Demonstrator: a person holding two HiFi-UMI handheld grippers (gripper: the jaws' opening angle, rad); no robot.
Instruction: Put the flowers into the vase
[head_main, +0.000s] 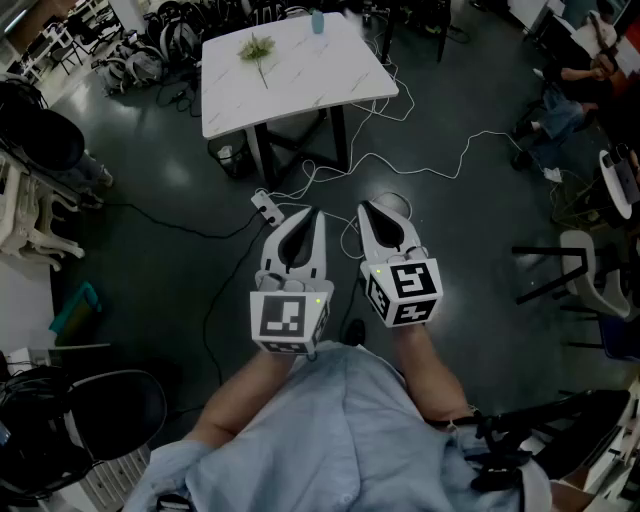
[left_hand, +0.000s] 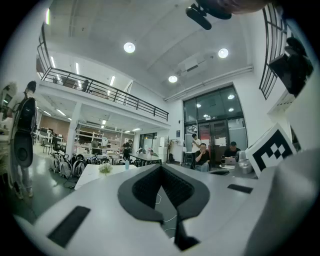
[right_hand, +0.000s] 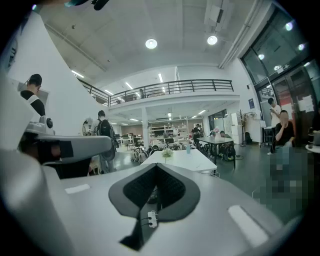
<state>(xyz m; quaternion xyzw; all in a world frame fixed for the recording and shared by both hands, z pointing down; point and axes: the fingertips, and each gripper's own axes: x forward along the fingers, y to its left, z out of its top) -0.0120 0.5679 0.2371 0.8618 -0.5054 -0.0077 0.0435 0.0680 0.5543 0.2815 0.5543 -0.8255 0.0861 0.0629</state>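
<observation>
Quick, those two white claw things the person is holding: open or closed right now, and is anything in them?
Left white two-jaw gripper: closed, nothing between its jaws.
Right white two-jaw gripper: closed, nothing between its jaws.

Vase (head_main: 318, 21) barely visible on far table (head_main: 310, 75)
It was a blurred blue speck; the flowers (head_main: 258, 48) lay too small to count.

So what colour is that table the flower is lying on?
White table with faint grey veining, clearest in the head view.
</observation>
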